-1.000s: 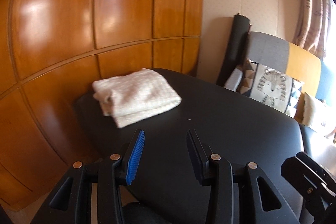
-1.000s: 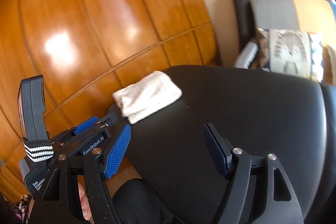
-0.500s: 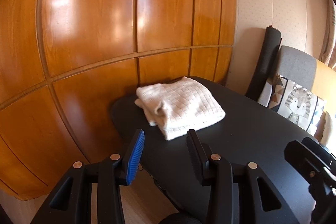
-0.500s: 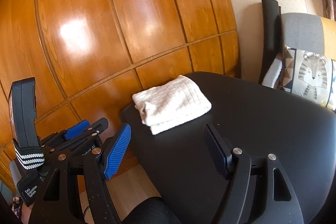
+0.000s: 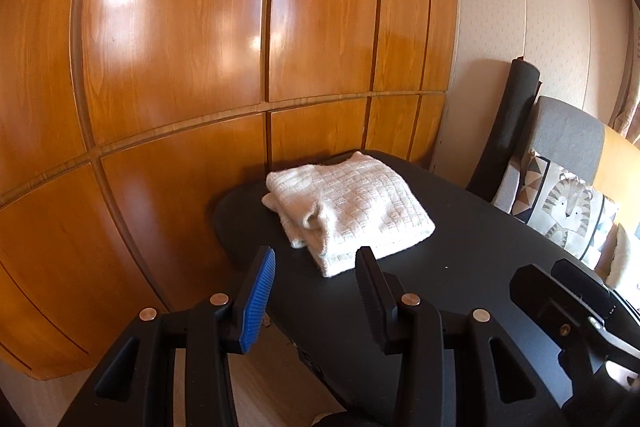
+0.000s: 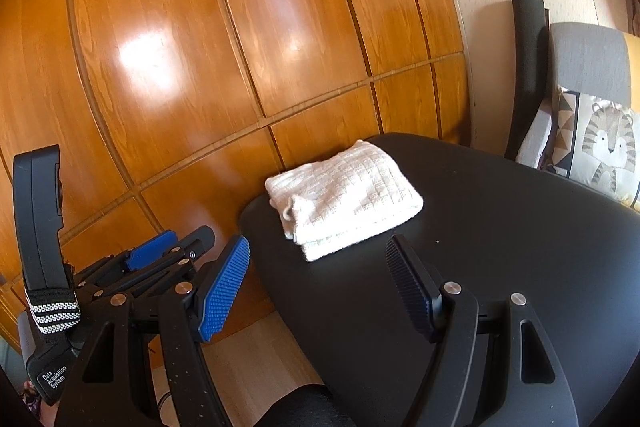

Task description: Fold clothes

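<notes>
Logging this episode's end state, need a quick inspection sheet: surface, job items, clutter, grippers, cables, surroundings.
Surface: black table, matte, a few pale specks.
Job's things: cream knit garment, folded into a compact stack near the table's far corner by the wood wall; loose edges show on its near left side.
Clutter: nothing seen on the table besides the garment.
Grippers: left gripper open, holding nothing, short of the garment; right gripper open, holding nothing, above the table's near edge.
Cables: nothing seen.
Surroundings: wood-panelled wall; grey chair with tiger cushion; rolled black mat leaning on the pale wall.
</notes>
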Tool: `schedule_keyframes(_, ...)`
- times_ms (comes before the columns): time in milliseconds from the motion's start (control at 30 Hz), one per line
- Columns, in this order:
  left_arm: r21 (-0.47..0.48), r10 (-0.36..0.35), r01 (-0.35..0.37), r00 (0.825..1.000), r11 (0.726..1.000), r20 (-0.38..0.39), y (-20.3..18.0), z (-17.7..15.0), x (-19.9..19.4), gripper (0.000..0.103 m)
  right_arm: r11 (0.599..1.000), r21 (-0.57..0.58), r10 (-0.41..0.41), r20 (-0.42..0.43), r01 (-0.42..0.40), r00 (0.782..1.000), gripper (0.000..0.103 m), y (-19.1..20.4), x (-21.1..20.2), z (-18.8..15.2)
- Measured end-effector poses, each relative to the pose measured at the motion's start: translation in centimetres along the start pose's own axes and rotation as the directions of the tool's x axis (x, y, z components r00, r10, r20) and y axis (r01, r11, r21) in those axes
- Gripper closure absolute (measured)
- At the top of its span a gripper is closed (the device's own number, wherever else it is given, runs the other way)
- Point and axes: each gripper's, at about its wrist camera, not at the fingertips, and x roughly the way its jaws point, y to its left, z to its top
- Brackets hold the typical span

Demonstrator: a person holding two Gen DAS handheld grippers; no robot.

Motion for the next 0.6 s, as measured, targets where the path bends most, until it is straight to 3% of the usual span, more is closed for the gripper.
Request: schedule_keyframes(600, -0.023, 0.028, -0.029, 0.999, 0.999, -0.029, 1.4, 0.6, 1.8, 0.061, 1.000, -0.027, 0.000, -0.036, -0.001, 0.999, 0.029, 1.7, 2.7, 0.8)
